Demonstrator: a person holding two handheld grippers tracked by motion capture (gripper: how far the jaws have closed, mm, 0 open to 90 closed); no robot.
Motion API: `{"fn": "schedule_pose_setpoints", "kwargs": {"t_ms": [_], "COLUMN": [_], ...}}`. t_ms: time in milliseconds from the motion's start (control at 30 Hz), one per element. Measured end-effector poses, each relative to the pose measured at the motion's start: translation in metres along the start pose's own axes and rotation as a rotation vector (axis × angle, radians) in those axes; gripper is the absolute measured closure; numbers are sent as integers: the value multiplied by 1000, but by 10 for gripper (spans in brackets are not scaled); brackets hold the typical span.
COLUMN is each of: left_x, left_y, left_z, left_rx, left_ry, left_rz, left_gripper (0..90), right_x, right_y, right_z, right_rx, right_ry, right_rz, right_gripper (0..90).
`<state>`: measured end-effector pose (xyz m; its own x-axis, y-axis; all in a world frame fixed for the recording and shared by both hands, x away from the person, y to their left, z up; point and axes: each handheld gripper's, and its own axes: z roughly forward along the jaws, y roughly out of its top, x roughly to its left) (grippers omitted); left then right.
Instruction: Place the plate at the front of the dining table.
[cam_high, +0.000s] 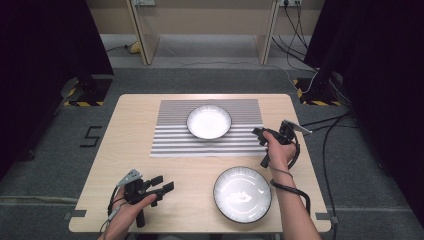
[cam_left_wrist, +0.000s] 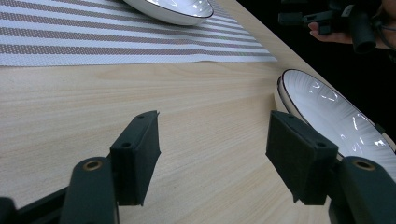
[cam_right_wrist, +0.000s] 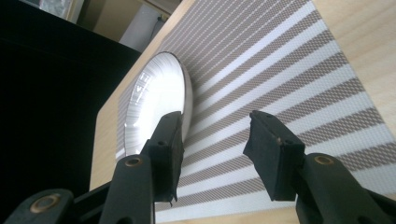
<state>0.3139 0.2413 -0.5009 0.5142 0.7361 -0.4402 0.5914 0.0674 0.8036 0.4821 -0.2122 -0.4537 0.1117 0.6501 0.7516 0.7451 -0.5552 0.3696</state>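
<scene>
— Station two, report the claws.

— I see my left claw (cam_high: 161, 186) low over the near left of the tabletop (cam_high: 135, 150), jaws spread wide with nothing between them. In the left gripper view it aims across bare wood, toward the near plate's (cam_left_wrist: 336, 116) rim. My right claw (cam_high: 259, 135) hangs at the right edge of the striped mat (cam_high: 172, 142), jaws apart and empty, aimed left along the mat toward the far plate (cam_right_wrist: 156, 100).

— Position of the plates?

— I log two white, dark-rimmed plates, both flat and face up. The far plate (cam_high: 209, 121) sits on the mat, toward its back half. The near plate (cam_high: 242, 194) lies on bare wood at the near right, just beside my right forearm (cam_high: 295, 210). Both are round, so I record no long axis or heading. They lie well apart.

— Contact?

— Neither claw touches a plate.
</scene>
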Motion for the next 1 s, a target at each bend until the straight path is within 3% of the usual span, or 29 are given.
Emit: {"fn": "schedule_pose_setpoints", "kwargs": {"t_ms": [333, 633, 1000], "left_x": [-1, -2, -2], "left_y": [-1, -1, -1], "left_z": [1, 1, 1], "left_rx": [3, 3, 5], "left_ry": [-2, -2, -1], "left_rz": [0, -1, -1], "left_gripper": [343, 343, 343], "right_x": [-15, -19, -27], "right_y": [-12, -17, -24], "right_z": [-15, -27, -41], "right_rx": [-4, -15, -33], "right_ry": [19, 5, -4], "right_rz": [24, -14, -27], "right_gripper": [546, 546, 544]}}
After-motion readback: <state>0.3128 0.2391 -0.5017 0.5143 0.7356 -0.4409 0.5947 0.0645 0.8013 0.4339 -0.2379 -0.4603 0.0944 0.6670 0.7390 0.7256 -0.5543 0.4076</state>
